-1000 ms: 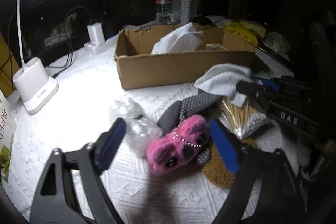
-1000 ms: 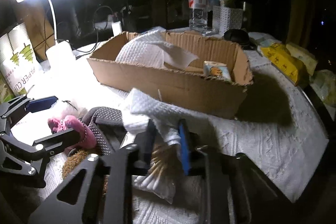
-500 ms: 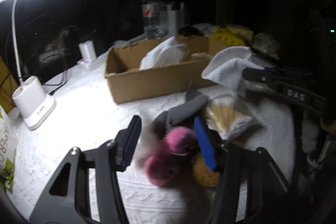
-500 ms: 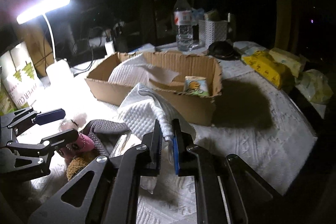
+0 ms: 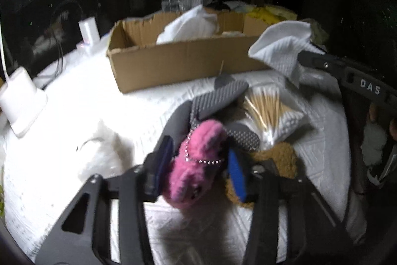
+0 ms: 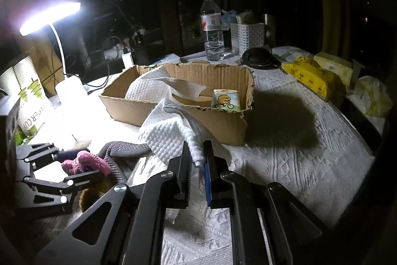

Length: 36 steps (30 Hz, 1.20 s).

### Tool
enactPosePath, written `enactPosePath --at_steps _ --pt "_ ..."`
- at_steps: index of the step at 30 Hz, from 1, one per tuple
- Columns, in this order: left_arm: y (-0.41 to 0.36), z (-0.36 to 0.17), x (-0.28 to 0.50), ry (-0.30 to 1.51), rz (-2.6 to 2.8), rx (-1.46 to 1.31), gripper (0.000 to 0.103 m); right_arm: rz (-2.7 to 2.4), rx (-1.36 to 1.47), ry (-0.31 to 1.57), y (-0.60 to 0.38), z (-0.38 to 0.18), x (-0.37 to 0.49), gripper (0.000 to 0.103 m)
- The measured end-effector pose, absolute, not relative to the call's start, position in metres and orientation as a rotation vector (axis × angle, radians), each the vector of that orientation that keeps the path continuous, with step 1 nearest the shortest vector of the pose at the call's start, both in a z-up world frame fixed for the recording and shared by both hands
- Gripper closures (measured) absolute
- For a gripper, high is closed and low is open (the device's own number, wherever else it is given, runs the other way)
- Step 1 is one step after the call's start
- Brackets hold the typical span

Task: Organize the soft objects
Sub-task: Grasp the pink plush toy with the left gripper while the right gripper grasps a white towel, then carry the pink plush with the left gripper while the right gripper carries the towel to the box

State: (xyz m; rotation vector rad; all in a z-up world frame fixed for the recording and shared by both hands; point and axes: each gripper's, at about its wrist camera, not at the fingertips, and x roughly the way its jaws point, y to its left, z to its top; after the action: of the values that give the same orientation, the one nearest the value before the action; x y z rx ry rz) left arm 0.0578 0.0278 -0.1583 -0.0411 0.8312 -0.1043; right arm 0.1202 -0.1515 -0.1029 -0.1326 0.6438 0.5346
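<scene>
Probably early to middle in the task. In the cardboard box (image 6: pixel 173 116), beyond both tools, already a white quilted towel (image 6: pixel 151 88) and a small printed tissue packet (image 6: pixel 225 101). Several soft things not yet inside, on the table (image 6: pixel 297 165) with its white embossed cover.

Left of the left tool (image 5: pixel 198 148): a crumpled clear plastic bag (image 5: pixel 99 155), thin and shiny, overexposed by the lamp.

Between the jaws of this tool: the pink plush toy (image 5: pixel 196 170), rounded, with short fluffy fur and a string of small beads. Jaws closing on it, blue pads seemingly against the fur on both sides.

Just beyond the tool tip: grey fabric pieces (image 5: pixel 223 91) with fine white dots, flat and long; socks or gloves, hard to tell. To the right of the tip: a brown curly-furred thing (image 5: pixel 280 158), half hidden, and a clear bag of cotton swabs (image 5: pixel 268 113) with wooden sticks, stiff and not soft.

Farther right: the right tool (image 6: pixel 196 144), clenched fully on a white waffle-textured cloth (image 6: pixel 168 135). Cloth raised off the table, hanging in loose folds just before the near wall of the box.

Left to do, by judgement: cloth into the box, then the pink toy, grey pieces and brown thing.
</scene>
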Motion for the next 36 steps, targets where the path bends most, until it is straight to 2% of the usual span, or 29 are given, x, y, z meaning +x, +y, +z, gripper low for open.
enactPosePath --at_steps 6,36 --pt "0.02 -0.154 0.053 0.815 -0.125 -0.027 0.068 0.53 -0.122 0.636 -0.156 -0.099 0.12 0.093" --pt "0.037 -0.075 0.089 0.612 -0.113 -0.06 0.068 0.563 -0.13 0.564 -0.145 -0.068 0.134 0.093"
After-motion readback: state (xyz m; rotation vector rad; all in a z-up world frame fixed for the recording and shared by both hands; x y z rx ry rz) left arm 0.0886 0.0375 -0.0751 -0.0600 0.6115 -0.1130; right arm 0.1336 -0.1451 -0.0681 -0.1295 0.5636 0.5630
